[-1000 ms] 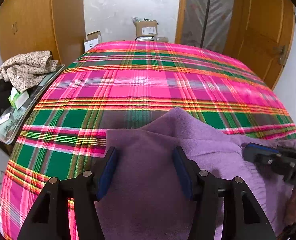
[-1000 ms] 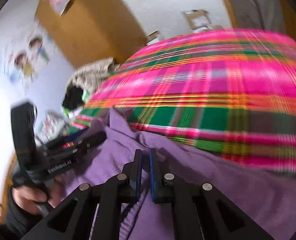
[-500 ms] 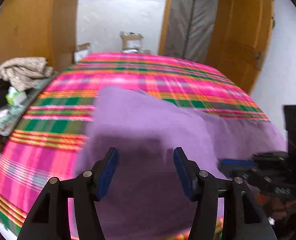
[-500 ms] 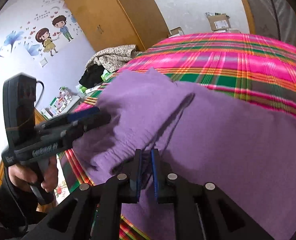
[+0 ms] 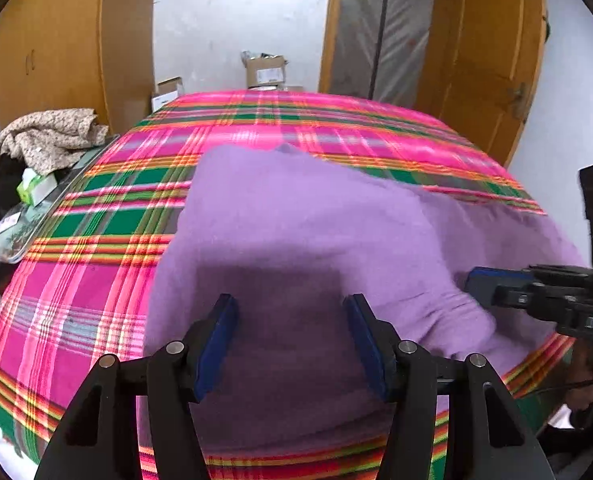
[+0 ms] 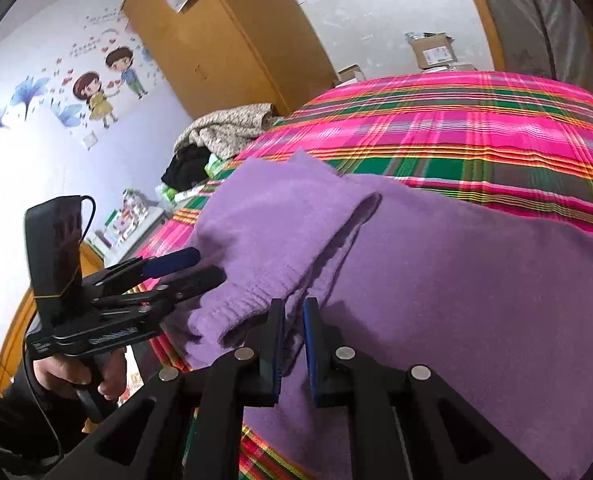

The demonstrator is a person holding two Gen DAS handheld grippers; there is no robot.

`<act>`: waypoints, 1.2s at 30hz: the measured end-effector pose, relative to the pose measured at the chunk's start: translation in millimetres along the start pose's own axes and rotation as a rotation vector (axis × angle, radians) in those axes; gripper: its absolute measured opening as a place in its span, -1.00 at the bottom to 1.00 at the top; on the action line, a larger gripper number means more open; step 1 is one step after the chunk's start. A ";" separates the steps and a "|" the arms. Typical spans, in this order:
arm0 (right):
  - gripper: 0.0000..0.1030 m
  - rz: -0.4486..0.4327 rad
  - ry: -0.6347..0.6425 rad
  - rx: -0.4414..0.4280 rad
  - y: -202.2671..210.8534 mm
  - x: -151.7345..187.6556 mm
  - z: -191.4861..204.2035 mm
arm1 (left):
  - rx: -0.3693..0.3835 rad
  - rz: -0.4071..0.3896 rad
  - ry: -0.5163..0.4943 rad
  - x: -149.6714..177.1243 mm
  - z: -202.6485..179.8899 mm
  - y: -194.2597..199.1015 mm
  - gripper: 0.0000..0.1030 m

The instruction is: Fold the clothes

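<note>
A: Purple sweater [image 5: 304, 232] spread on the bed [image 5: 96, 272], over the pink-and-green plaid blanket [image 6: 456, 128], near the front edge. One part folded back over the rest, ribbed hem [image 6: 236, 304] on top at the near left in the right wrist view.

B: And the left hand-held gripper [image 5: 292, 340]?

A: Spread wide, blue pads [image 5: 216, 344] well apart, hovering above the purple knit. Nothing between the fingers. Also visible from the right wrist view [image 6: 184, 268], just beside the folded hem, gripped by a hand [image 6: 76, 372].

B: Right one?

A: Right hand-held gripper [image 6: 294, 344] nearly pressed together, only a narrow gap. Some purple fabric bunched in that gap, so pinching the sweater just under the hem. Seen from the left wrist view too [image 5: 492, 288], tips against the sweater's right side.

B: Anything else around?

A: Pile of clothes [image 5: 48, 140] left of the bed, cardboard boxes [image 5: 264, 70] at the far wall, wooden wardrobe [image 6: 224, 40], cartoon wall stickers [image 6: 104, 88].
</note>
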State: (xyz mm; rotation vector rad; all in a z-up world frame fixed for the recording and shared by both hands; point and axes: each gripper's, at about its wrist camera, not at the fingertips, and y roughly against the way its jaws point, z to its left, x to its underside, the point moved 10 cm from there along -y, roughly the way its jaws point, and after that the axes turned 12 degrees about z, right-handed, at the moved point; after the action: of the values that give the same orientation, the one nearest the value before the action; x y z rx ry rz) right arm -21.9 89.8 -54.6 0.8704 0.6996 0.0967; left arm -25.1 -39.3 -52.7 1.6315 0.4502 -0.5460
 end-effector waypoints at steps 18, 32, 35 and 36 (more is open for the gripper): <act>-0.80 -0.034 -0.123 -0.041 6.6 -5.1 -23.6 | 0.055 0.086 0.030 -80.6 29.7 -68.4 0.15; -0.79 -0.023 -0.148 -0.055 1.9 -6.5 -27.4 | 0.089 0.067 -0.020 -61.4 14.7 -49.0 0.15; -0.80 -0.026 -0.154 -0.056 3.2 -5.8 -29.3 | 0.087 0.058 -0.008 -65.1 11.5 -43.4 0.16; -0.80 -0.029 -0.161 -0.060 3.8 -5.8 -30.6 | 0.089 0.049 -0.009 -67.0 10.1 -40.2 0.16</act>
State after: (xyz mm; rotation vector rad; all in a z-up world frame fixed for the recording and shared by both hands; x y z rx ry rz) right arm -44.0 110.8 -62.2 0.8005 0.5555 0.0209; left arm -103.6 -42.8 -46.6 1.7199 0.3830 -0.5432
